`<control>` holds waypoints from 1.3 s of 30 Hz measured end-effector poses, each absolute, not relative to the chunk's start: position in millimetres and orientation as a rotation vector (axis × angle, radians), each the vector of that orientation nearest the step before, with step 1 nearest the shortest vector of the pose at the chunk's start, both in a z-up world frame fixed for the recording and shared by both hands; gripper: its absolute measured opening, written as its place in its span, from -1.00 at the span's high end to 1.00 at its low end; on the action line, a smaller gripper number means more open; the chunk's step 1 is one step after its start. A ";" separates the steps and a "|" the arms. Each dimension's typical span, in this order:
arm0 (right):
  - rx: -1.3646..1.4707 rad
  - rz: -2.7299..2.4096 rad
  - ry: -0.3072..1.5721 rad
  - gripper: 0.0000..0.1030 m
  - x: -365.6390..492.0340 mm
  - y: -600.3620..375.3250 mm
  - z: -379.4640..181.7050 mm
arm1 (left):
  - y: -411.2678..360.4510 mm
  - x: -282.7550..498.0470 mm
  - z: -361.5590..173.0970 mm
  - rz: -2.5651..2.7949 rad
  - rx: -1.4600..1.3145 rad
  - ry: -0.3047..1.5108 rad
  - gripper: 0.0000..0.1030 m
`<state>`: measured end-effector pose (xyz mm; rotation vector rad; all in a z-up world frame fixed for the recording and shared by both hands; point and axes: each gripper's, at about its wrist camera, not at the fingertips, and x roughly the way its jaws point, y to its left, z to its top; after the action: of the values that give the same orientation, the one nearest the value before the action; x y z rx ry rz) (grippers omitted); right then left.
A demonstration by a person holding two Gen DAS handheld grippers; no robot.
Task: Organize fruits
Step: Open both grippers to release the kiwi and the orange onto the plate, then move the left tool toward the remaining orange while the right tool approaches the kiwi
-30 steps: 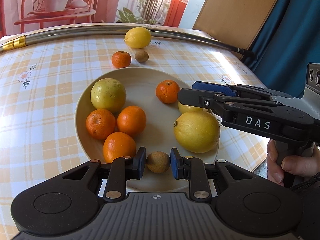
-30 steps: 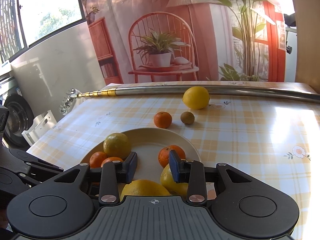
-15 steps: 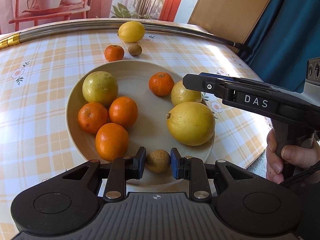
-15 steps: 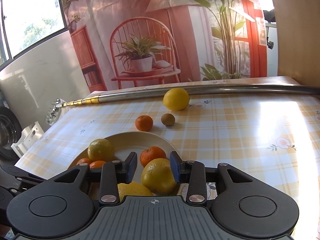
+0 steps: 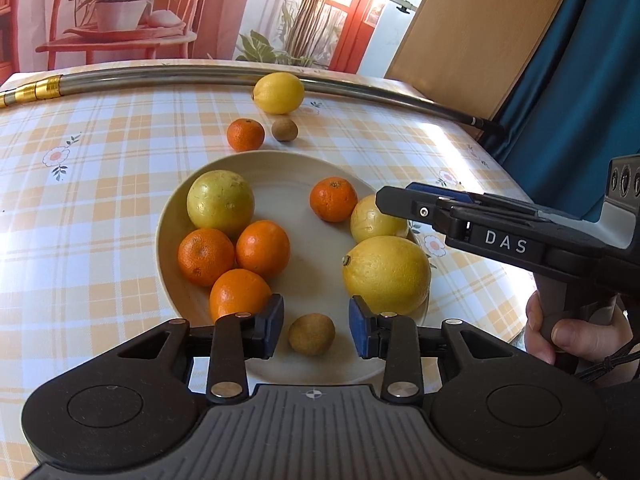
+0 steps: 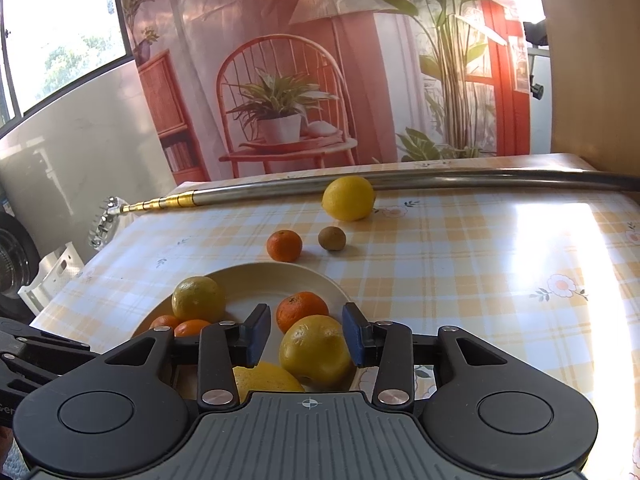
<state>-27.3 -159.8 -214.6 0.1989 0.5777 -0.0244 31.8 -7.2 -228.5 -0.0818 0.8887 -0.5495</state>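
Observation:
A cream plate (image 5: 288,184) holds several oranges, a green-yellow citrus (image 5: 220,199), a mandarin (image 5: 333,199), a big yellow citrus (image 5: 386,270) and a smaller yellow fruit (image 5: 376,220). A small brown fruit (image 5: 312,334) lies at the plate's near rim between the fingers of my left gripper (image 5: 316,320), which is open with a gap on each side. My right gripper (image 5: 400,196) hovers over the smaller yellow fruit (image 6: 316,350). In the right wrist view that gripper (image 6: 306,332) is open, its fingers either side of the fruit.
Beyond the plate on the checked tablecloth lie a lemon (image 5: 279,93), a mandarin (image 5: 245,135) and another small brown fruit (image 5: 284,129). A metal pole (image 5: 160,76) runs along the far table edge. A hand (image 5: 560,332) holds the right gripper's handle near the table's right edge.
My left gripper has opened and let go of the small brown fruit, which now rests on the plate. The right gripper has shifted until the smaller yellow fruit sits between its fingers.

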 end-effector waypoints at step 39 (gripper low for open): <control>0.243 -0.081 0.465 0.27 -13.3 -203.2 -170.8 | 44.4 63.5 -143.5 -0.318 -0.063 0.617 0.25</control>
<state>-13.3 -203.2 -170.8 0.2431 0.4653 -0.0807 63.5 44.4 -143.5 -0.0630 0.6166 -0.3183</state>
